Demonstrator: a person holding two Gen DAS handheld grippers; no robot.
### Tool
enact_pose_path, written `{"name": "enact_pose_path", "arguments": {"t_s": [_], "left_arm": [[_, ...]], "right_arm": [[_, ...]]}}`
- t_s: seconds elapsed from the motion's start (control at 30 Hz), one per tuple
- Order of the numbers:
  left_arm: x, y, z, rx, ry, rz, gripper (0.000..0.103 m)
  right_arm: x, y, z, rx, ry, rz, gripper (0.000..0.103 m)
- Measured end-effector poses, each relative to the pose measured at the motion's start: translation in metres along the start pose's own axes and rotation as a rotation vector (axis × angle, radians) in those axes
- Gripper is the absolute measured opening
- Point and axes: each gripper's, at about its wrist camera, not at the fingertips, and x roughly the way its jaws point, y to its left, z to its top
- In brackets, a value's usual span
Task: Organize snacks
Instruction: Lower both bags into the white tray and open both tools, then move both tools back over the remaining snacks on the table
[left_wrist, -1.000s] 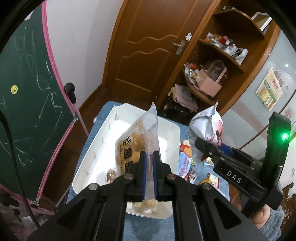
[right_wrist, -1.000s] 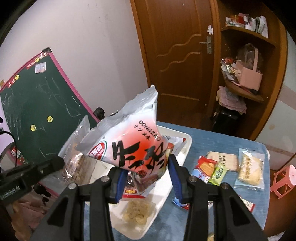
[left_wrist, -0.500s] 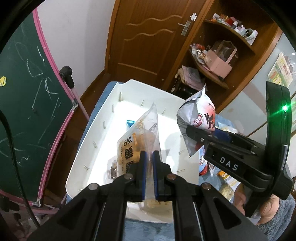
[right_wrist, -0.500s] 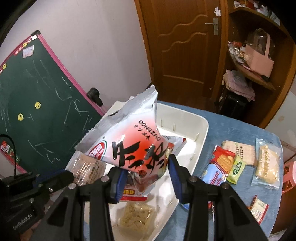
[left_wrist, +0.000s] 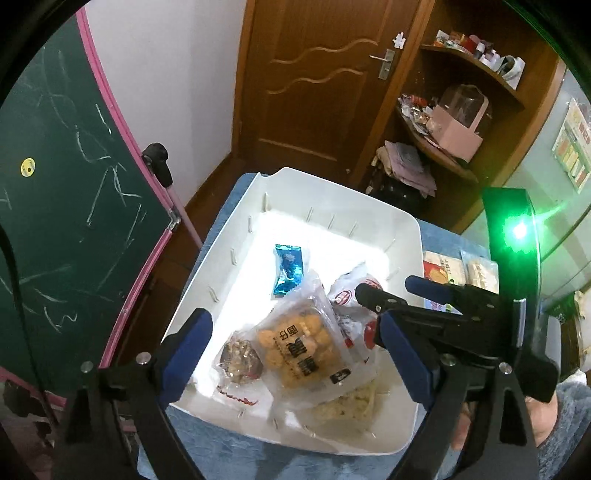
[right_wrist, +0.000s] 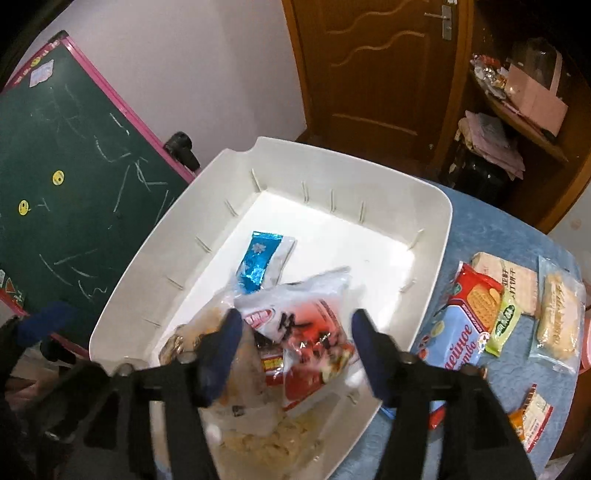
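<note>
My left claw (left_wrist: 293, 349): jaws opening, now wide apart, nothing pressed between them. The clear packet of golden puffs (left_wrist: 301, 341) lies loose below the gap, lower centre of the left view, in the near end of the white bin (left_wrist: 400, 236).

My right claw (right_wrist: 295, 341): jaws opening too. The red-and-white snack bag (right_wrist: 303, 328) sits between the pads, blurred, with no pad pressing on it as far as I can tell. It looks to be dropping onto the pile in the bin.

Around them: a dark nut cake packet (left_wrist: 238, 358) to the left of the puffs, a pale noodle-like packet (left_wrist: 349, 404) under them, a blue foil sachet (left_wrist: 290, 267) further up the bin floor. The far half of the bin is bare.

Outside the bin, right side of the right view, on the blue table (right_wrist: 480, 218): a blue biscuit pack (right_wrist: 456, 341), a red cracker pack (right_wrist: 478, 297), a small green packet (right_wrist: 504, 321), a clear-wrapped cake (right_wrist: 561, 317), an orange-and-white sachet (right_wrist: 532, 413).

Risks, my reading:
- Everything is heaping at the near wall. The red-and-white bag could slide off the slick film below it and tip over the near rim.
- The two claws are close together, so pulling away carelessly could knock one against the other.
- An open pad could snag a loose film edge on withdrawal and drag a packet back out.
</note>
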Motion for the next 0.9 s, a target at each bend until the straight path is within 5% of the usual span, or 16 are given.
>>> {"name": "enact_pose_path", "arguments": {"t_s": [0.27,0.5,0.7,0.9], "left_arm": [[-0.026,-0.003,-0.016,-0.007,-0.049,-0.008,0.092],[-0.078,-0.021,-0.039,0.006,-0.172,-0.089,0.092],[-0.117,-0.052,-0.056,0.049,-0.203,-0.152,0.092],[-0.145,-0.096,-0.080,0.152,-0.232,-0.152,0.092]], "right_arm": [[-0.031,-0.007,-0.020,0.055,-0.079,0.017,0.069],[-0.103,-0.019,-0.061,0.035,-0.251,-0.023,0.068],[-0.164,-0.052,-0.100,0.062,-0.295,-0.042,0.068],[-0.223,-0.094,-0.147,0.084,-0.357,-0.155,0.069]]}}
